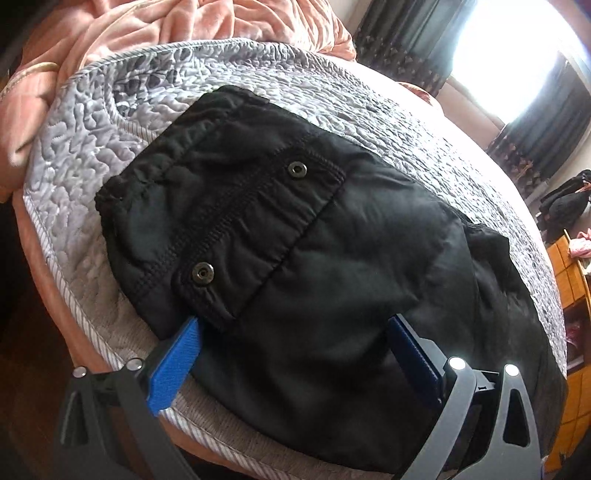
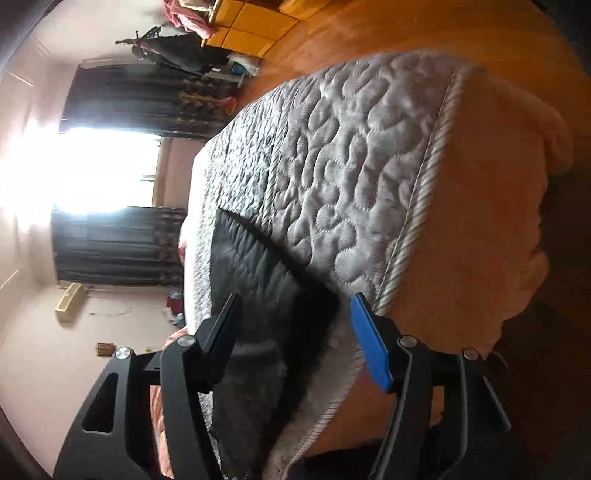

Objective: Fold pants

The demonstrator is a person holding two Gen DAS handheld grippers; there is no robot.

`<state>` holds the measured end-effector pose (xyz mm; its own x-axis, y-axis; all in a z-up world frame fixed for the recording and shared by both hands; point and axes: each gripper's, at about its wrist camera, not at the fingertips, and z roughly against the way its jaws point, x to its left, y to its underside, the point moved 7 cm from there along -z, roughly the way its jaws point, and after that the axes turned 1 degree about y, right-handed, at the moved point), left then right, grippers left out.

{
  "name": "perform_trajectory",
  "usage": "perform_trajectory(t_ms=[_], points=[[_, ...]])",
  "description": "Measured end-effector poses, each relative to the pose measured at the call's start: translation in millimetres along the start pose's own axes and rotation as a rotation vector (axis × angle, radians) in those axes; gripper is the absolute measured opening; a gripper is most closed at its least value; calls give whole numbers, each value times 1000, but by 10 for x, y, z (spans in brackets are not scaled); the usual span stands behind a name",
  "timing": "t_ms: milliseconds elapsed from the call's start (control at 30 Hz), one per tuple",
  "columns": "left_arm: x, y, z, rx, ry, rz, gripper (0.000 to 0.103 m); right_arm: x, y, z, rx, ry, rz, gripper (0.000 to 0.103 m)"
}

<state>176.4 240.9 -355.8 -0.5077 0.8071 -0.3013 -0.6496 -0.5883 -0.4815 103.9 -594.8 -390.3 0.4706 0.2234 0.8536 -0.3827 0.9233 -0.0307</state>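
Observation:
Black pants (image 1: 332, 240) lie bunched on a grey quilted bedspread (image 1: 92, 140), waistband and a snap-button pocket flap facing up. My left gripper (image 1: 295, 325) is open, its blue fingers wide apart just above the near edge of the pants, holding nothing. In the right wrist view, tilted sideways, a black part of the pants (image 2: 266, 280) lies on the bedspread (image 2: 351, 166) near its corner. My right gripper (image 2: 295, 310) is open, fingers on either side of that black cloth, not closed on it.
A pink fleece blanket (image 1: 129, 33) is heaped at the head of the bed. The bed's peach side (image 2: 472, 229) drops to a wooden floor (image 2: 369, 33). A bright window with dark curtains (image 2: 118, 170) and orange cabinets (image 1: 569, 280) stand beyond.

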Motion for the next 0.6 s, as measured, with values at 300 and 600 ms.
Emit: perform_trajectory(t_ms=[300,600], points=[[-20,11,-17,10,-33,-16,99,-6,203,-289,66,-53,-14,62],[-34,17,-26,17,-57,-26,99,180,180,-329,85,-174,-10,66]])
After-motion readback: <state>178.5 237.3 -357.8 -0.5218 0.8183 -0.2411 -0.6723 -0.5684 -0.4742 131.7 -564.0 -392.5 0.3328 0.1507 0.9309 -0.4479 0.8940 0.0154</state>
